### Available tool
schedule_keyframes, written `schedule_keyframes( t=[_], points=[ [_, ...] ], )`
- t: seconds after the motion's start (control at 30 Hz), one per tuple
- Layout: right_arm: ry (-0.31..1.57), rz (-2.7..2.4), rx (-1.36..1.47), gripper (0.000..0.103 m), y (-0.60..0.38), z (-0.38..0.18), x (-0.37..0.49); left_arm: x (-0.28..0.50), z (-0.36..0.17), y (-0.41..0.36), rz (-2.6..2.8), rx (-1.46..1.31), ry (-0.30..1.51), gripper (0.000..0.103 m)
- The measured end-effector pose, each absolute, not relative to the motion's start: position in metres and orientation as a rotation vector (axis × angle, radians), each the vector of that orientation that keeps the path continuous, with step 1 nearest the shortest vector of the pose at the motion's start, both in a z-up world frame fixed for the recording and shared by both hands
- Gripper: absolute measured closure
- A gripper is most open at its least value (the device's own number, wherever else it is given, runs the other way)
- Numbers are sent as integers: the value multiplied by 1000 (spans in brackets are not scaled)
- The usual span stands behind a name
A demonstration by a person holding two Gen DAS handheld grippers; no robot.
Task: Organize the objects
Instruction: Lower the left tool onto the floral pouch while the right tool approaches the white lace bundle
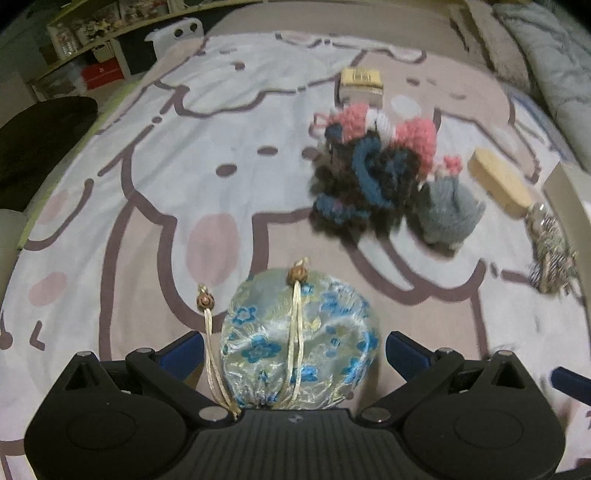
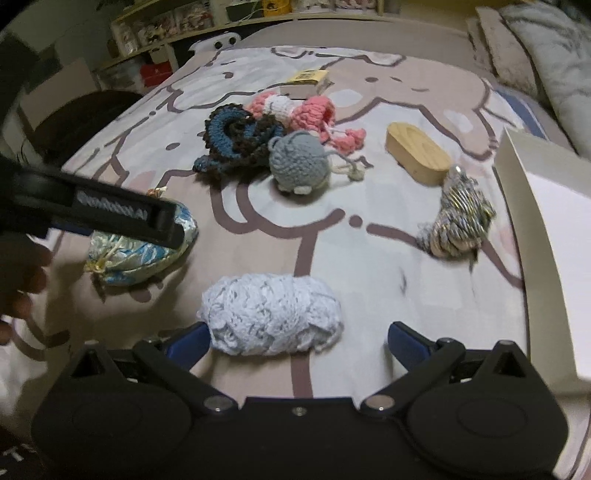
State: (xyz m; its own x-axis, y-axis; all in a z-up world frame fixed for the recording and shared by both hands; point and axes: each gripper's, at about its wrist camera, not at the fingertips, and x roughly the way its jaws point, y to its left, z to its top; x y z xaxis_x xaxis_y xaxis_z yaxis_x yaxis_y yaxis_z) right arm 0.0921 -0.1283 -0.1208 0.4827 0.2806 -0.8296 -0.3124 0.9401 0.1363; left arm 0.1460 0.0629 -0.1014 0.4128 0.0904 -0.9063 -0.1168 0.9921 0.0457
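Observation:
A blue-flowered silk drawstring pouch [image 1: 299,339] lies on the bed between the open fingers of my left gripper [image 1: 295,350]; it also shows in the right wrist view [image 2: 140,254] under the left gripper's finger [image 2: 110,214]. My right gripper [image 2: 299,341] is open around a pale blue yarn ball [image 2: 271,314], its left finger touching the ball. Further off lie a blue-brown crochet piece [image 2: 232,142], a pink crochet piece [image 2: 314,114], a grey crochet mouse [image 2: 299,162], a wooden oval block [image 2: 417,151] and a striped yarn skein [image 2: 458,221].
A white open box [image 2: 543,229] stands at the right edge of the bed. A small yellow-topped box [image 2: 306,83] lies at the back. Pillows [image 2: 546,48] are at the back right; shelves [image 2: 166,22] and a dark chair [image 2: 74,118] stand beyond the left edge.

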Motion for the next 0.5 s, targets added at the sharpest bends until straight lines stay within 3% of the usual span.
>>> schedule_keyframes(
  t=[0.17, 0.5],
  points=[
    [993, 347, 95, 0, -131, -121, 89, 149, -115, 69, 135, -47, 1191, 0],
    [947, 438, -109, 0, -107, -133, 103, 148, -123, 76, 139, -37, 1235, 0]
  ],
)
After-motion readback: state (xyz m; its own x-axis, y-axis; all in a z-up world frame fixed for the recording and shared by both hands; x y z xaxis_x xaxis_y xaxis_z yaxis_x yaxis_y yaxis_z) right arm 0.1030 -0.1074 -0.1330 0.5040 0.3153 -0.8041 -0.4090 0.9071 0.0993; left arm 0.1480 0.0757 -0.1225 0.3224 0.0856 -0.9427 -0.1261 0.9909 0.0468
